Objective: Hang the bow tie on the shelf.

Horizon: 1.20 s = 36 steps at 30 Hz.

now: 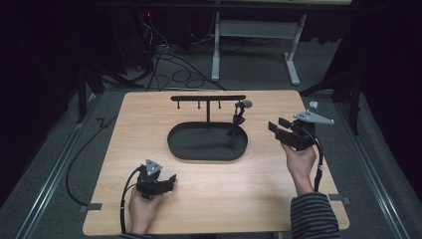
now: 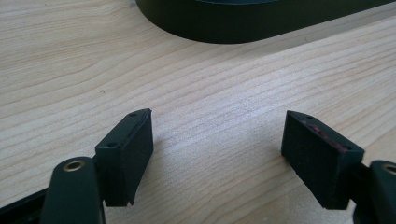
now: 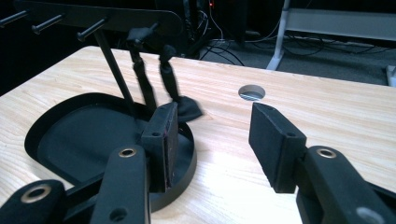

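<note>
While both hands rest over the wooden table [image 1: 119,149], the left gripper [image 1: 171,178] sits low near the front edge, its jaws wide apart with bare wood between them and nothing held. Ahead of it lies the black oval tray [image 1: 179,149], from which a thin post rises to a black hook rail [image 1: 208,98]. A small dark item [image 1: 239,115], too small to identify, hangs from the rail's right end, down toward the tray. Right of the tray, the right gripper [image 1: 276,125] is raised, jaws likewise spread and empty, aimed toward the tray's rim
</note>
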Each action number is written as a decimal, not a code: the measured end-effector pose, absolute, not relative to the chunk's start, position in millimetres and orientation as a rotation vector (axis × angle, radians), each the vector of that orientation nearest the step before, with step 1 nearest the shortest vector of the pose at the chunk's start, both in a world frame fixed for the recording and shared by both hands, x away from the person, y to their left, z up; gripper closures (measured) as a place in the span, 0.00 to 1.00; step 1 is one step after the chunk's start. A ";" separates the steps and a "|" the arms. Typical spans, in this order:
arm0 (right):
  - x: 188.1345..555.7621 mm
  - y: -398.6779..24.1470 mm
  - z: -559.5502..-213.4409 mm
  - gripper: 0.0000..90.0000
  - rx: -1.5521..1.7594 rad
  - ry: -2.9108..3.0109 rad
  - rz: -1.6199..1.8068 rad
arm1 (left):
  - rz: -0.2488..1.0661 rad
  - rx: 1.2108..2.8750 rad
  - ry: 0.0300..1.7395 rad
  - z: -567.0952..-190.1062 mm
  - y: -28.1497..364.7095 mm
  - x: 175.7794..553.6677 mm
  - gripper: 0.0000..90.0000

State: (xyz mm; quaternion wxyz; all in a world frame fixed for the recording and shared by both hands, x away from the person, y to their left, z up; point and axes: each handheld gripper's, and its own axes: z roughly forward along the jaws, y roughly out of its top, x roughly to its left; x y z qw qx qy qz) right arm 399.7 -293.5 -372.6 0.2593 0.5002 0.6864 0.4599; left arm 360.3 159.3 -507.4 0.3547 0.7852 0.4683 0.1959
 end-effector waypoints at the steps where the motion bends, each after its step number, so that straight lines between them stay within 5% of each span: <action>1: 398.0 -295.5 -372.9 0.60 1.353 1.860 1.248 | 0.506 2.029 1.210 -507.4 159.3 360.3 0.28; 36: 363.0 -321.3 -385.3 0.59 1.385 1.829 1.277 | 0.508 2.030 1.211 -507.4 159.0 360.0 0.28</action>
